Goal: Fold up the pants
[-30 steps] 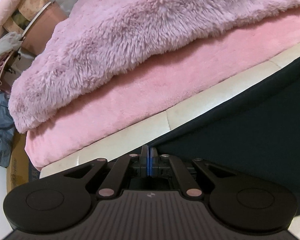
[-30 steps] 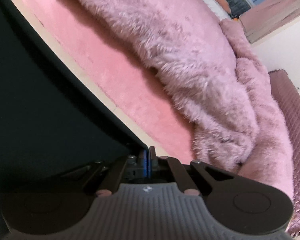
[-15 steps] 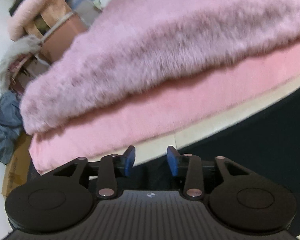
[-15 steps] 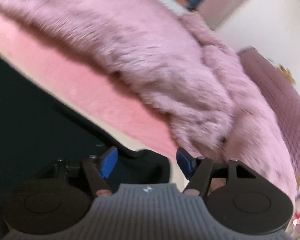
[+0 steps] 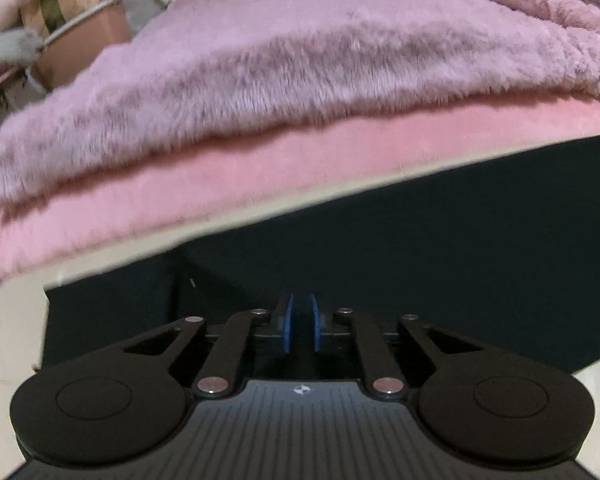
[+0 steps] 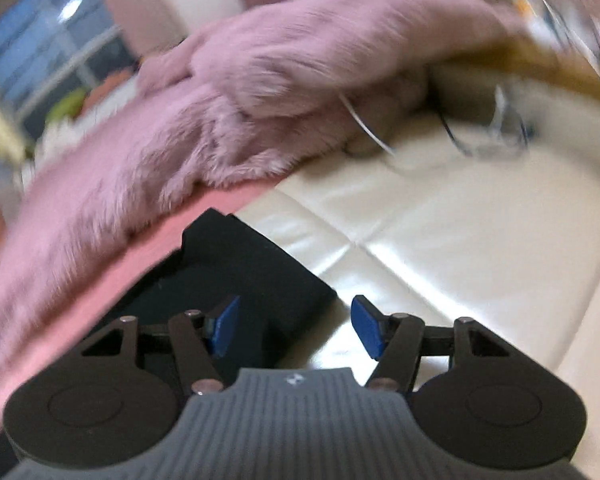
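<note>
The dark pants (image 5: 420, 248) lie flat on the cream cushioned surface (image 6: 460, 240), beside the pink furry blanket (image 5: 300, 60); the left gripper (image 5: 300, 324) has its jaws nearly together over the cloth, perhaps pinching it; the right gripper (image 6: 296, 328) holds its jaws spread above the pants' corner.

Left gripper (image 5: 300, 322) reclosed, right gripper (image 6: 296, 330) released.

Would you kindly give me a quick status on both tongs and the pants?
Left tongs nearly shut, grip on pants unclear. Right tongs open, empty, over pants corner. Fuzzy blanket alongside, not blocking.
</note>
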Available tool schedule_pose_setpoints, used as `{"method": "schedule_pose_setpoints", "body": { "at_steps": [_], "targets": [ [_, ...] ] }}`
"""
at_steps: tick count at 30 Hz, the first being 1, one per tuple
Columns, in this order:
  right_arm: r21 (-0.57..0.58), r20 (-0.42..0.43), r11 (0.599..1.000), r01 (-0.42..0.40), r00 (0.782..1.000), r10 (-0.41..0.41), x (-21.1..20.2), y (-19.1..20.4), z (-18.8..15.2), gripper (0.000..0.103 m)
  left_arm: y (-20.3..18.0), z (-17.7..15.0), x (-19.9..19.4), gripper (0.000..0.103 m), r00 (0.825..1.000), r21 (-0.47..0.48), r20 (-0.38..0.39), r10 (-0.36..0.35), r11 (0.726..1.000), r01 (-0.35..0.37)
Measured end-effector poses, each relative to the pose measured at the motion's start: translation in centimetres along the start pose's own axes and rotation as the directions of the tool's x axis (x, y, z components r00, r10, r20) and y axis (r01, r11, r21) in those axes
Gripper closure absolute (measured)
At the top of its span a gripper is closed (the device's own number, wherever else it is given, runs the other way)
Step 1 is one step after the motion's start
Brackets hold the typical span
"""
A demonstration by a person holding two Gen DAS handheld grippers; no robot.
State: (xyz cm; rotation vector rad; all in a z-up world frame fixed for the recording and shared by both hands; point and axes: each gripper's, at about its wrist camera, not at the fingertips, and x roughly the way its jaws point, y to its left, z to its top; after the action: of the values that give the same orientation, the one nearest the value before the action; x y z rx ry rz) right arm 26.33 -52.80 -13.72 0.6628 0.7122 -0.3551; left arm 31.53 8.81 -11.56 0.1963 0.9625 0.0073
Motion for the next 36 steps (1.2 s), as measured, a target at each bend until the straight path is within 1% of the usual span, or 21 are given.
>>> {"method": "schedule_pose_setpoints", "body": {
  "at_steps": [2,4,5,6,8,9,11,13,15,19,20,21,23,25,26,28,29,30,31,33,36],
  "targets": [
    [0.13,-0.011,0.991,-0.036,0.999,0.037,0.9,-1.4,-0.6,0.045,-0.1,-0.5,0.8,0.098,0.999,-0.031,-0.039,-0.006,0.999,0.005],
    [0.216,-0.025,0.975,-0.049,0.998,0.055,2.2,-1.6,-1.4,0.056,-0.2,-1.2,1.3,0.1,0.998,-0.05,-0.063,-0.002,0.999,-0.001],
    [0.248,-0.009,0.967,-0.063,0.998,0.067,2.5,-1.7,-1.9,0.063,-0.3,-1.4,1.1,0.1,0.998,-0.056,-0.058,0.001,0.998,-0.004],
    [0.265,0.01,0.962,-0.071,0.997,0.071,2.6,-1.7,-2.1,0.078,-0.3,-1.5,1.1,0.102,0.998,-0.062,-0.062,0.003,0.998,-0.007],
    [0.298,0.027,0.953,-0.058,0.998,0.052,2.7,-2.0,-2.4,0.091,-0.4,-1.2,1.1,0.103,0.997,-0.06,-0.08,0.007,0.998,-0.012],
    [0.312,0.04,0.948,-0.061,0.998,0.051,2.5,-2.3,-2.6,0.097,-0.5,-1.1,1.0,0.103,0.996,-0.052,-0.09,0.008,0.999,-0.013],
    [0.301,0.056,0.951,-0.063,0.997,0.048,1.7,-2.8,-2.3,0.099,-0.9,-1.1,1.0,0.103,0.994,-0.035,-0.107,-0.016,0.999,0.013],
    [0.232,0.059,0.973,-0.014,0.998,0.0,0.6,-3.2,-1.8,0.1,-2.0,-1.3,0.5,0.103,0.992,0.004,-0.114,-0.051,0.999,0.052],
    [0.198,0.051,0.98,0.036,0.998,-0.047,-0.3,-4.6,-1.3,0.1,-3.5,-1.7,0.0,0.103,0.991,0.045,-0.109,-0.076,0.996,0.081],
    [0.113,0.011,0.99,0.088,0.996,-0.09,-0.7,-6.6,0.2,0.097,-5.3,-1.9,-0.1,0.103,0.994,0.088,-0.092,-0.064,0.993,0.073],
    [0.085,-0.004,0.992,0.094,0.996,-0.094,-0.7,-6.5,0.6,0.091,-5.3,-1.7,-0.1,0.103,0.994,0.083,-0.089,-0.063,0.994,0.071],
    [0.037,-0.009,0.993,0.113,0.994,-0.112,-0.9,-6.2,1.1,0.08,-5.1,-1.6,-0.2,0.099,0.994,0.07,-0.083,-0.071,0.995,0.077],
    [-0.098,0.041,0.978,0.185,0.982,-0.182,-1.7,-4.7,1.8,0.071,-4.4,-1.5,-0.9,0.093,0.995,0.04,-0.054,-0.083,0.996,0.086],
    [-0.227,0.101,0.95,0.213,0.976,-0.195,-2.4,-2.9,2.6,0.071,-3.5,-1.3,-1.5,0.093,0.996,0.01,-0.022,-0.091,0.996,0.092],
    [-0.283,0.112,0.939,0.195,0.979,-0.17,-2.3,-1.9,3.0,0.072,-3.1,-1.1,-1.8,0.093,0.996,-0.005,-0.011,-0.093,0.996,0.093],
    [-0.387,0.084,0.915,0.113,0.993,-0.087,-1.2,0.2,3.4,0.084,-2.2,-0.6,-1.9,0.093,0.996,-0.041,0.009,-0.087,0.995,0.087],
    [-0.42,0.058,0.904,0.081,0.996,-0.063,-0.1,1.2,3.5,0.092,-1.9,-0.5,-2.1,0.093,0.997,-0.057,0.019,-0.081,0.995,0.082],
    [-0.441,0.035,0.895,0.061,0.998,-0.051,1.1,2.0,3.6,0.097,-1.6,-0.4,-2.1,0.093,0.997,-0.071,0.025,-0.075,0.995,0.077],
    [-0.455,0.014,0.889,0.053,0.999,-0.052,2.6,2.7,3.7,0.097,-1.5,0.0,-1.7,0.093,0.997,-0.079,0.024,-0.067,0.995,0.069],
    [-0.466,-0.017,0.884,0.042,0.998,-0.057,5.3,3.7,4.0,0.103,-1.0,-0.1,-1.8,0.093,0.998,-0.08,0.027,-0.052,0.995,0.054],
    [-0.484,-0.028,0.873,0.058,0.996,-0.081,7.9,4.8,4.0,0.103,0.0,-0.8,-1.9,0.092,0.999,-0.097,0.028,-0.025,0.995,0.028]
  ]
}}
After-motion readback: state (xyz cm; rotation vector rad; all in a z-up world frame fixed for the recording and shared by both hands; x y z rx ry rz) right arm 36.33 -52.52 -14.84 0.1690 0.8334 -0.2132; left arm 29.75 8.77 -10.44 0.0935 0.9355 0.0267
